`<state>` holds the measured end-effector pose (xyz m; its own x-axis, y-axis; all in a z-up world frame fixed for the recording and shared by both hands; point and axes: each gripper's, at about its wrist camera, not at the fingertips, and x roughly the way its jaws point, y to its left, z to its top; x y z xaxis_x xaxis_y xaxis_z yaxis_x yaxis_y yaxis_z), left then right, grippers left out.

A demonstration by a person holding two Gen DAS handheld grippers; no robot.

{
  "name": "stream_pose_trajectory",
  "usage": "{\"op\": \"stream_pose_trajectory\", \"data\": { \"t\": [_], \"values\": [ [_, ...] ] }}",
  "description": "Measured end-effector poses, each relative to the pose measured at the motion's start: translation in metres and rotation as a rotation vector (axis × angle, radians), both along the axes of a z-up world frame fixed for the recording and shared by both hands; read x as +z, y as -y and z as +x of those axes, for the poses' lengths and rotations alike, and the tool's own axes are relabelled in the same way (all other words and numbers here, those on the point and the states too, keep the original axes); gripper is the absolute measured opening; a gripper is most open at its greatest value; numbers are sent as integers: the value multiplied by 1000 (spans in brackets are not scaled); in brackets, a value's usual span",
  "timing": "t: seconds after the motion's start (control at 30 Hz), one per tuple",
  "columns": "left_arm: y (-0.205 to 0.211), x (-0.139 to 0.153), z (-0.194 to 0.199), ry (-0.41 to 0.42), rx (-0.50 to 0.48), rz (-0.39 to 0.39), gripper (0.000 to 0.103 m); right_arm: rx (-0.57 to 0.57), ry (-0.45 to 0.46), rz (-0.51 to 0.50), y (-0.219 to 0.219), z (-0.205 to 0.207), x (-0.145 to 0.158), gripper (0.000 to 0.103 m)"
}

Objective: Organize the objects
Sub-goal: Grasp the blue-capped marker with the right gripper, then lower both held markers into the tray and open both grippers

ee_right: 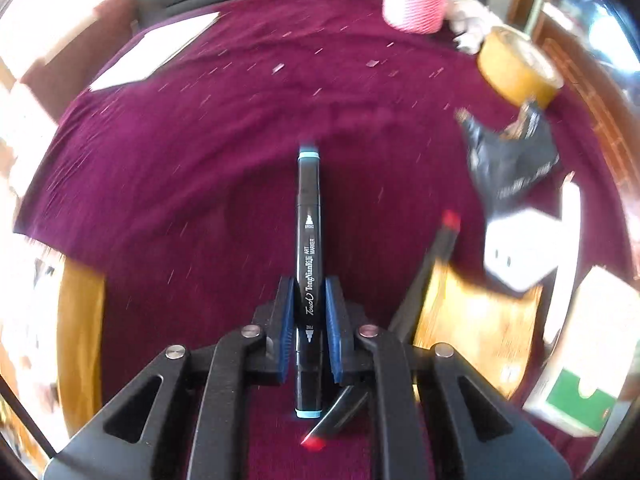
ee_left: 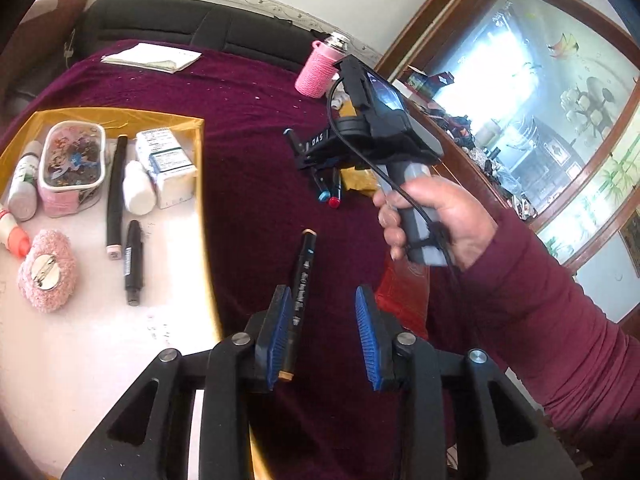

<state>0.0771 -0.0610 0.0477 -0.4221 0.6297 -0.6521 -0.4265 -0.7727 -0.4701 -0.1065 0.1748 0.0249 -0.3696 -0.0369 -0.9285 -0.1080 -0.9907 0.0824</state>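
Right wrist view first: the right gripper (ee_right: pixel 308 304) is clamped on a blue-capped art marker (ee_right: pixel 308 264), both pads pressing its barrel near mid-length. The marker's long axis runs straight out along the fingers, one cap behind the pads, the other well ahead over the maroon cloth (ee_right: pixel 200 160). Just to the right, a red-capped marker (ee_right: pixel 436 256) lies aslant on the cloth.

From the left wrist, the left gripper (ee_left: pixel 324 332) stands partly open; a tan-capped marker (ee_left: pixel 300 280) leans against its left pad only, free of the right one. Beyond and to the left lies the yellow-rimmed tray (ee_left: pixel 200 168) with sorted pens and bottles, likely the destination, nearer this gripper.
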Motion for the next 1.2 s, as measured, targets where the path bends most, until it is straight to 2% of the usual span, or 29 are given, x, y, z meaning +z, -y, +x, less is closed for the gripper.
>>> {"op": "stream_pose_trajectory", "data": {
  "t": [0.07, 0.13, 0.3, 0.37, 0.4, 0.43, 0.5, 0.6, 0.63, 0.67, 0.7, 0.77, 0.8, 1.03, 1.2],
  "values": [
    [-14, 1, 2, -14, -16, -46, 34, 41, 12, -38, 1, 19, -1, 12],
    [-36, -1, 3, -30, -34, -131, 34, 75, 26, -81, 2, 35, -4, 12],
    [-89, -29, -9, -37, -38, -398, 34, 94, 41, -165, -7, 70, -4, 12],
    [-102, -34, -9, -109, -4, -502, 35, 100, 37, -177, -10, 80, -4, 12],
    [-110, -41, -12, -98, -9, -557, 35, 104, 33, -185, -12, 85, -5, 12],
    [-115, -48, -16, -60, -23, -575, 36, 109, 30, -188, -12, 88, -4, 12],
    [-120, -50, -17, -91, -14, -581, 38, 129, 20, -168, -10, 91, -3, 12],
    [-118, -50, -21, -87, -12, -542, 36, 137, 4, -141, -6, 92, -1, 12],
    [-114, -50, -22, -81, -8, -514, 32, 136, -2, -133, -4, 92, -1, 12],
    [-110, -49, -23, -83, 4, -500, 16, 138, -13, -121, -4, 94, 0, 12],
    [-103, -49, -25, -67, 10, -465, 12, 140, -28, -108, -2, 92, 0, 12],
    [-88, -46, -27, 8, 15, -332, 11, 144, -58, -74, 3, 95, 0, 12],
    [-81, -44, -26, 13, 36, -307, 11, 140, -66, -69, 3, 97, 0, 12],
    [-41, -3, -9, -83, 104, -150, 11, 98, -122, -225, -11, 112, 2, 12],
    [3, 30, -1, -157, 160, -25, 11, 91, -200, -332, -16, 133, 27, 12]
  ]
}}
